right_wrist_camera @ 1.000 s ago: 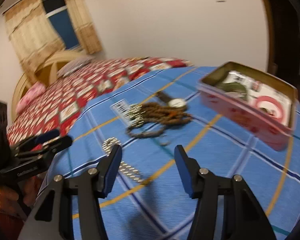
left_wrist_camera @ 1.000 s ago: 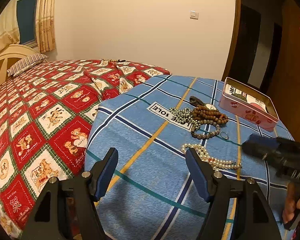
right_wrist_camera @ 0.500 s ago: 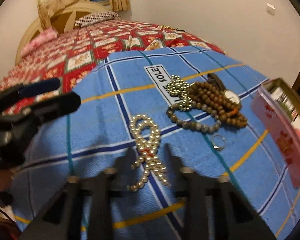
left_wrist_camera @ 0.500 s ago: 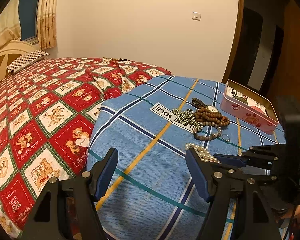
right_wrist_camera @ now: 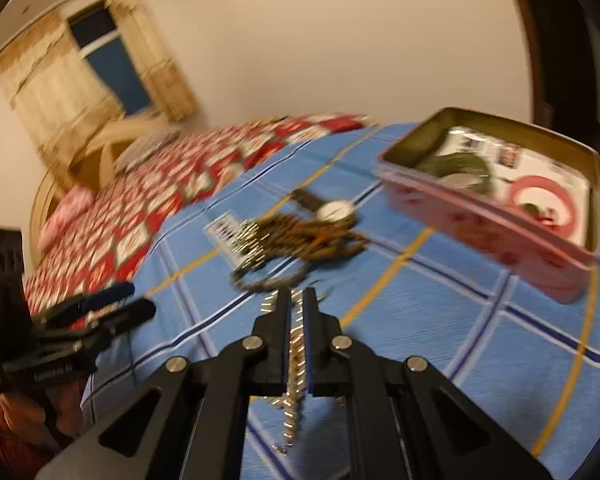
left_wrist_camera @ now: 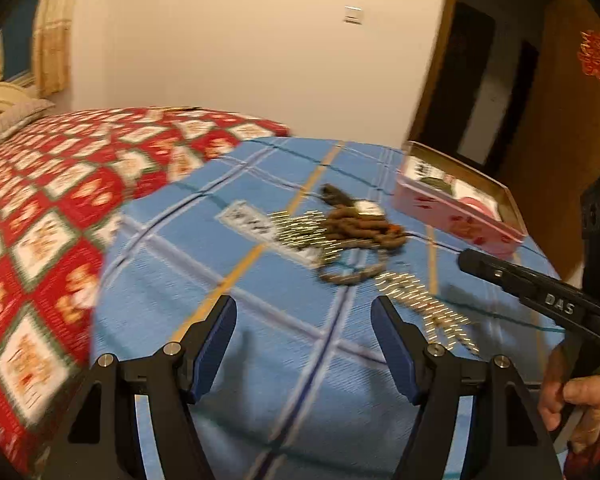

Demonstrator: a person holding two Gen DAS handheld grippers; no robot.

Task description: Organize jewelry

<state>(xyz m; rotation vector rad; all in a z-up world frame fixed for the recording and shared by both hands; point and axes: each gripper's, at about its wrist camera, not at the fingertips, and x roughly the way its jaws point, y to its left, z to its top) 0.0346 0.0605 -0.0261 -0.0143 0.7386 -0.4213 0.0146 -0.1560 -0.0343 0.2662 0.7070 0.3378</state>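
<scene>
**Between the right tongs: one strand taken, the heap still out**

Right tongs (right_wrist_camera: 296,316) clamped on pearl strand (right_wrist_camera: 296,354), lifted off the blue cloth. Ahead: bead heap (right_wrist_camera: 300,236), watch (right_wrist_camera: 334,210) unsorted. Beyond, right: tin (right_wrist_camera: 488,220), partly filled. Left tongs (left_wrist_camera: 304,334) wide, empty.

— Any lettering showing clearly?
— White capitals "DAS" are standing on the black right gripper (left_wrist_camera: 466,262), sitting at three o'clock in the left wrist view.
— And the white label (left_wrist_camera: 256,226) on the blue cloth (left_wrist_camera: 284,360)?
— Blurring past reading.
</scene>
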